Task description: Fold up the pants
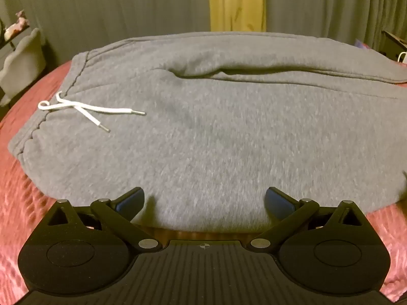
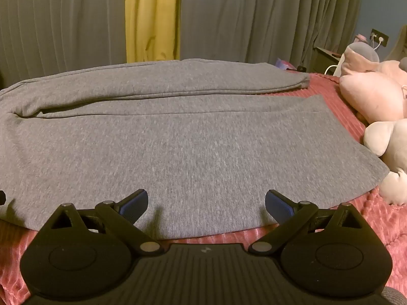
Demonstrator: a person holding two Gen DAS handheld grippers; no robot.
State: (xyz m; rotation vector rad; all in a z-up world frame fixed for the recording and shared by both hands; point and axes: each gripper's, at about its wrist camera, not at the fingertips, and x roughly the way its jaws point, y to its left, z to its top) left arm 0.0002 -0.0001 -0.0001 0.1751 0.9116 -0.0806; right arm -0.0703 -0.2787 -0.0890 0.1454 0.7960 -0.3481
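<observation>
- Grey curtains [image 1: 101, 12] hang across the top of both views, with a yellow strip [image 2: 152, 17] between them, upper middle right in the left wrist view and upper left of centre in the right wrist view.
- A bed with a red ribbed bedspread [image 1: 23, 193] fills the lower parts of both frames.
- The grey pants [image 1: 203, 132] lie flat on the bedspread and cover the middle of each view; the waistband sits at the left of the left wrist frame, and the two legs run off toward the right, their hems showing at the right of the right wrist frame.
- A white drawstring [image 1: 84, 109] lies loose on the cloth just beside the waistband, at middle left.
- Pink and pale plush toys [image 2: 376, 96] are heaped at the right edge of the right wrist view, one touching or nearly touching the near leg's hem.
- The left tool [image 1: 204, 200] sits at the bottom centre, jaws spread wide, released over the near edge of the pants with nothing between them.
- The right tool [image 2: 206, 203] is likewise spread and released, over the near leg's edge.
</observation>
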